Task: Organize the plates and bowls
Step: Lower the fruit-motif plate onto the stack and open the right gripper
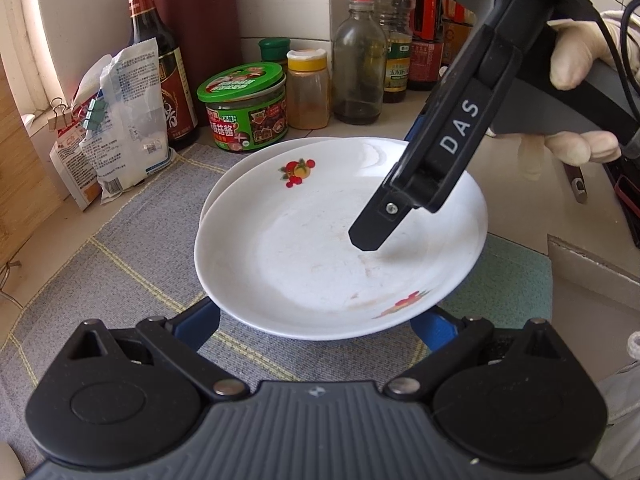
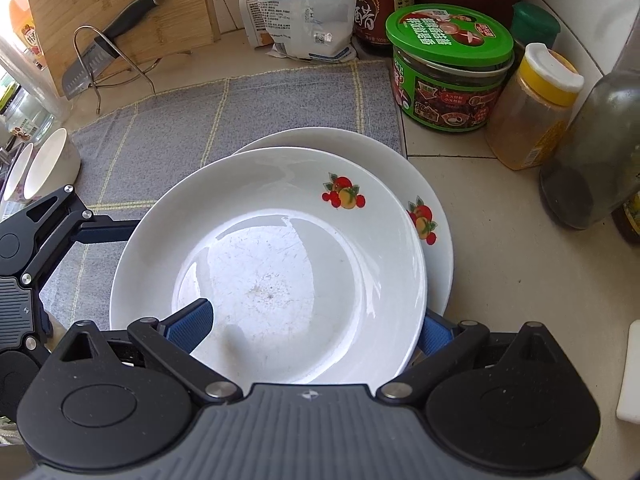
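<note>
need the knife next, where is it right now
In the right wrist view the knife sits upper left in a wire rack, against the wooden cutting board, beyond the grey mat's far left corner.

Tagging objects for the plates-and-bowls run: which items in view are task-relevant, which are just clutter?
Task things:
top plate, fruit print
lower plate beneath it, offset
two white bowls at the mat's edge
left gripper
right gripper, one finger inside the top plate

Lying about:
green-lidded jar
yellow-capped spice jar
knife on its rack
clipped bags
bottles
checked mat
</note>
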Tool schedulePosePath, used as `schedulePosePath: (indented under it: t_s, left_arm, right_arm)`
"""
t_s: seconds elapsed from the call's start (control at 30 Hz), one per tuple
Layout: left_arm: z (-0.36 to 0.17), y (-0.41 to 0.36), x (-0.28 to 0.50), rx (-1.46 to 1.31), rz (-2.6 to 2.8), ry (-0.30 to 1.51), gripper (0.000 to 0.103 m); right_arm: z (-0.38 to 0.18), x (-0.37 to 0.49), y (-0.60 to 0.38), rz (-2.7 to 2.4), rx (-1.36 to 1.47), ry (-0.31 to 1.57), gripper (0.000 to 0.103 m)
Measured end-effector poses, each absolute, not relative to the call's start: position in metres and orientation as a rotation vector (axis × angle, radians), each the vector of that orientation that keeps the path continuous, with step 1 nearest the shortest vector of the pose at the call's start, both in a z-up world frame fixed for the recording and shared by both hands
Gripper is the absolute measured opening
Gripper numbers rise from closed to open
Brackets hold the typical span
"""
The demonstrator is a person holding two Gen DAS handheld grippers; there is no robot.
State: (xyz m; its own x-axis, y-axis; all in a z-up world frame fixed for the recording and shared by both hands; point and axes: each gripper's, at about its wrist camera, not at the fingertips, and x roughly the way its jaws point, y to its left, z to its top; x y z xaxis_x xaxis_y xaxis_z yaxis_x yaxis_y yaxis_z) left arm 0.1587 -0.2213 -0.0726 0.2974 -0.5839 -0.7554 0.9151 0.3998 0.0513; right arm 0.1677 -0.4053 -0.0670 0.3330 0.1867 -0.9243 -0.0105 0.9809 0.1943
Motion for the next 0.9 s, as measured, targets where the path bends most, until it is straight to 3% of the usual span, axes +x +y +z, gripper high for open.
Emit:
schedulePosePath:
  t_s: [0.9]
  left_arm:
    - [-0.073, -0.227, 0.157, 0.551, -1.066, 0.681, 0.101]
  right_arm:
    - [-0.061, 0.155, -0.407, 0.089, 0.139, 1.236, 0.103]
